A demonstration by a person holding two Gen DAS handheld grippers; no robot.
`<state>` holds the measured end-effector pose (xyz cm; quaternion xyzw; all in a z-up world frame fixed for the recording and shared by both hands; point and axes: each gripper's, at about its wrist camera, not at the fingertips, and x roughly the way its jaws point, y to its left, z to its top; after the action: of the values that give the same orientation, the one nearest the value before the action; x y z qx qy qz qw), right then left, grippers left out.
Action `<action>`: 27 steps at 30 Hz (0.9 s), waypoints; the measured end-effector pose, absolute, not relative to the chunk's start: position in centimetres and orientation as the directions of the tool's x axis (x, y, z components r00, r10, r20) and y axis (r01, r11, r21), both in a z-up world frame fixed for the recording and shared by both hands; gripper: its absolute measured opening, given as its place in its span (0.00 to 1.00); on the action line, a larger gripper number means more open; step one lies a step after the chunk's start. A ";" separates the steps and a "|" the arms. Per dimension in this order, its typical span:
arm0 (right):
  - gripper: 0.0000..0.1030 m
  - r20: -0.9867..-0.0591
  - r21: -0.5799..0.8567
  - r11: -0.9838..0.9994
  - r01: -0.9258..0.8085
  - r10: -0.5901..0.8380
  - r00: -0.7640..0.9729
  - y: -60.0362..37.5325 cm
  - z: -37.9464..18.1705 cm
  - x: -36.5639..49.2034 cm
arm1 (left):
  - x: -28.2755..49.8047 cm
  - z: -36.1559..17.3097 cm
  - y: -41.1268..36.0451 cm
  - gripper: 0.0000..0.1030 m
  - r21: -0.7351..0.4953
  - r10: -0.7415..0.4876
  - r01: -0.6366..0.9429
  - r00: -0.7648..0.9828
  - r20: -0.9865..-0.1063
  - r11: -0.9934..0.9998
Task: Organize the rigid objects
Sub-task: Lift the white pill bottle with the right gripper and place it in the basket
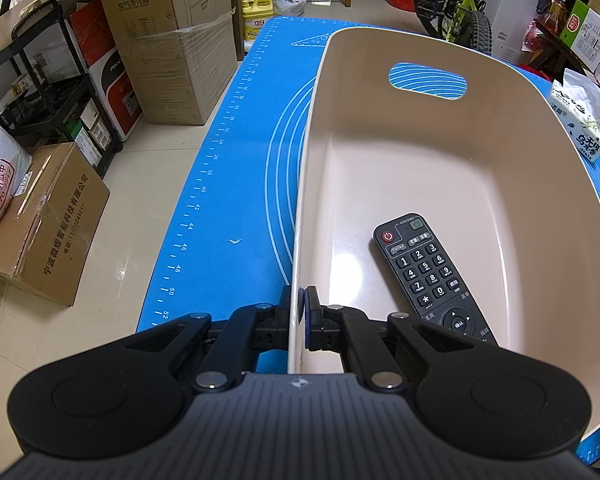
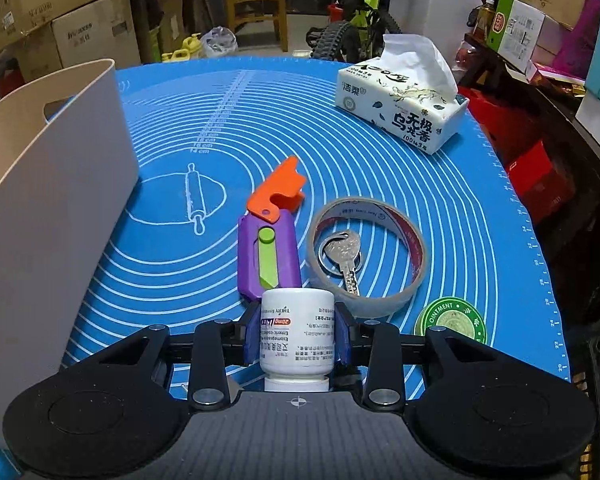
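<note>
The left gripper (image 1: pixel 298 316) clamped the bin (image 1: pixel 452 184) wall, steadying it. The right gripper (image 2: pixel 298 334) clamped the bottle (image 2: pixel 298 332), probably for binning.

beige bin (image 1: pixel 440 168), blue ringed mat (image 2: pixel 380 184)

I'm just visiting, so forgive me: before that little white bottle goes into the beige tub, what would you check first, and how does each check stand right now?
1. Right gripper shut on the white medicine bottle: ok, a pad sits on each side.
2. Left gripper steadying the beige bin: ok, its fingers clamp the near rim.
3. Room in the bin: ok, only a black remote control lies there, with bare floor beyond it.
4. Bottle cap tight: cannot tell, it is hidden at the gripper body.
5. Path to the bin: ok, the bin wall stands left of the bottle, with only blue mat between.
6. Bottle clear of the toy knife: cannot tell.
</note>
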<state>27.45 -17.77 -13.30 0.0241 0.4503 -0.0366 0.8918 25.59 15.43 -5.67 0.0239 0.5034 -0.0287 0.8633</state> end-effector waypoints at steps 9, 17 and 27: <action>0.43 -0.799 -0.013 0.997 0.077 -0.057 0.599 -17.7 -13.5 27.5 | 25.6 -5.6 15.4 0.06 0.014 -0.025 0.075 0.492 -0.870 0.997; 0.43 -0.731 -0.001 0.995 0.097 -0.067 0.679 -17.7 -11.2 26.0 | 25.6 -5.6 15.4 0.06 0.015 -0.024 0.075 0.492 -0.870 0.997; 0.43 -0.607 0.076 0.997 0.031 0.021 0.795 -14.6 -4.4 25.5 | 25.6 -5.7 15.4 0.06 0.015 -0.024 0.075 0.492 -0.870 0.997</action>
<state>25.46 -14.60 -4.43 0.0410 0.3203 -0.0026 0.9464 25.57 15.45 -5.67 0.0254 0.5031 -0.0287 0.8634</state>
